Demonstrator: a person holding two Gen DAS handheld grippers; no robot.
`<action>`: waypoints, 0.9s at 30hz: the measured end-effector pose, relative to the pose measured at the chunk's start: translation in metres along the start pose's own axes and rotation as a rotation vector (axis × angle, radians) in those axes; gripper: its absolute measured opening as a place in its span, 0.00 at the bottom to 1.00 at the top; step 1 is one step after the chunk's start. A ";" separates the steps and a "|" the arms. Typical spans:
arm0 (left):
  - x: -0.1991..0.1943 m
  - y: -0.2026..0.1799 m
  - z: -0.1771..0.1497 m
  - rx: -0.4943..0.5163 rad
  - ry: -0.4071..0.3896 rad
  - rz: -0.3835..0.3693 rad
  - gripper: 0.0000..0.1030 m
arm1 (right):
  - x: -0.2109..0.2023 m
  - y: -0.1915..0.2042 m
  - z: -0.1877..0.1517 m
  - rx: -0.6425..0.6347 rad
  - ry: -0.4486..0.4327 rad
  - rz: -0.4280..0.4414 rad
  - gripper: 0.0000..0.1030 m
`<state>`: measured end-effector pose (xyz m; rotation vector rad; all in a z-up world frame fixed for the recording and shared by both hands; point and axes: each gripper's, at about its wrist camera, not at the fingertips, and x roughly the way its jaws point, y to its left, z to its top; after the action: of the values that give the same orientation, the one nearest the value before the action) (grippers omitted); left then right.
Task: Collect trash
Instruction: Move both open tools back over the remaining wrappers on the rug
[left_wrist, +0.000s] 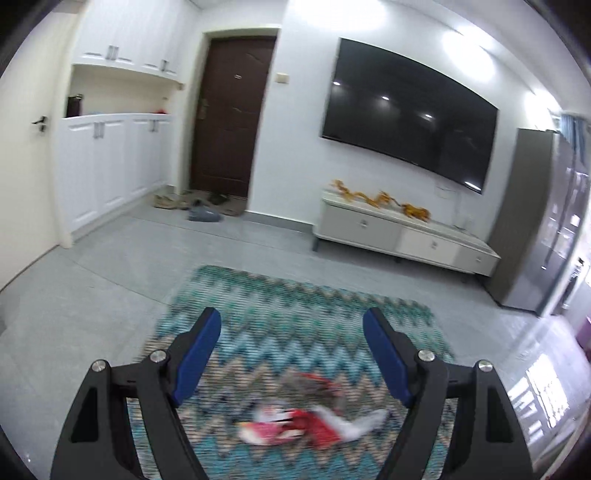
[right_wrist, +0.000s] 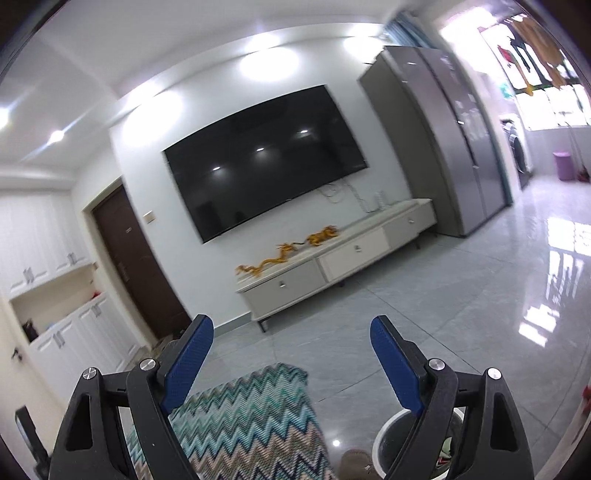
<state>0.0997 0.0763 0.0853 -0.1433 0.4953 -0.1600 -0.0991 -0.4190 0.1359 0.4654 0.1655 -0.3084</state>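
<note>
Reaching for red-white wrapper on rug: left tool wide open, empty, above it. Lower straight, straddle crumpled middle, then close. Right tool open, empty, near bin.

You face white wall w/ big dark TV, ceiling lights reflected in it. Low white TV cabinet below, gold dragon ornaments on top. Brown door to left, white cupboards beside. Grey fridge to right. Glossy grey tile floor, zigzag rug.
</note>
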 end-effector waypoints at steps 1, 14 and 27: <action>-0.006 0.012 0.001 -0.004 -0.010 0.018 0.76 | -0.002 0.008 -0.001 -0.020 0.002 0.019 0.84; -0.039 0.077 -0.022 -0.009 -0.019 0.037 0.76 | 0.002 0.091 -0.037 -0.202 0.085 0.199 0.84; 0.016 0.039 -0.083 0.147 0.166 -0.169 0.76 | 0.061 0.139 -0.128 -0.378 0.361 0.410 0.79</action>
<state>0.0784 0.1032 -0.0012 -0.0278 0.6345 -0.3753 -0.0075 -0.2567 0.0670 0.1674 0.4633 0.2119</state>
